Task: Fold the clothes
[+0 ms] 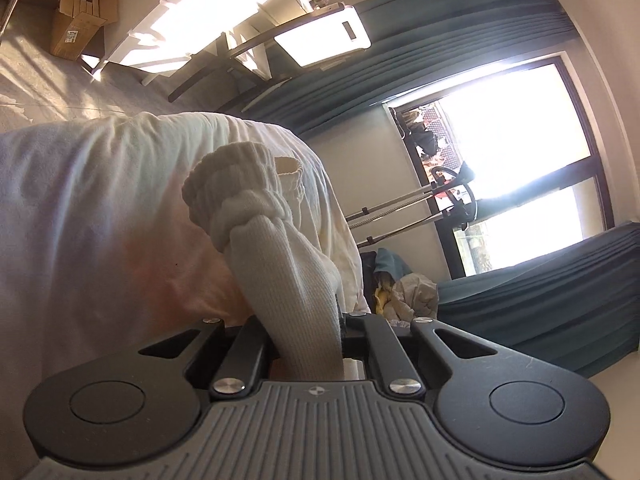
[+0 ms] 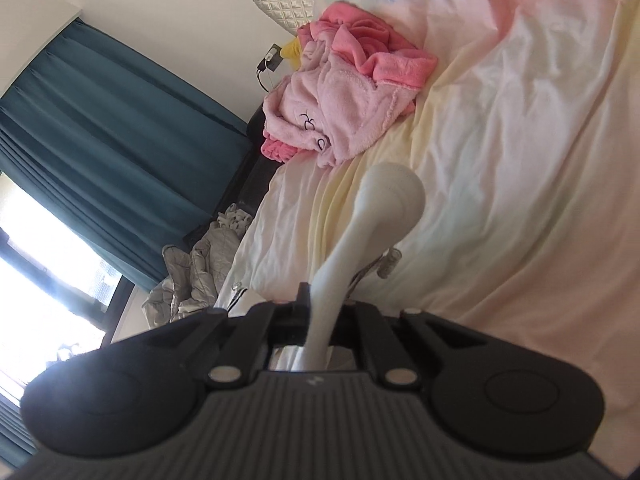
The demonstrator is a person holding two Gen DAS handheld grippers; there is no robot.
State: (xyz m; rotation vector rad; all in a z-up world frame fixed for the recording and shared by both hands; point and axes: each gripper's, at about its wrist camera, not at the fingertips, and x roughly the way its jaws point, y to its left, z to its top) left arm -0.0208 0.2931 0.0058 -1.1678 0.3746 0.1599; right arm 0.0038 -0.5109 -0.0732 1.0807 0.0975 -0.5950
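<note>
The left gripper (image 1: 308, 336) was clamped nearly closed on a white ribbed sock (image 1: 276, 264). The sock ran forward from between its fingers and ended in a bunched cuff (image 1: 224, 184) raised over the bed (image 1: 100, 200), near the bed's far edge. Beyond that edge lay bare floor (image 1: 48, 76) with a cardboard box (image 1: 80, 16) against the wall. To the right stood teal curtains (image 1: 440, 60), a bright window (image 1: 516, 152) and a heap of clothes (image 1: 404, 284) low beside the bed.

The right gripper (image 2: 320, 320) was fully closed on a smooth white sock (image 2: 372, 224), probably the other end of the same one, though neither view showed the join. Its rounded end (image 2: 394, 190) stood up off the sheet (image 2: 500, 160). Part of the fabric was blurred.

A pink robe (image 2: 340, 96) lay crumpled at the bed's far edge by the wall, well apart from the sock. The sheet to the right of the gripper was open and only wrinkled. A grey quilt (image 2: 200, 268) was piled off the bed's left edge, under a curtain (image 2: 112, 120).
</note>
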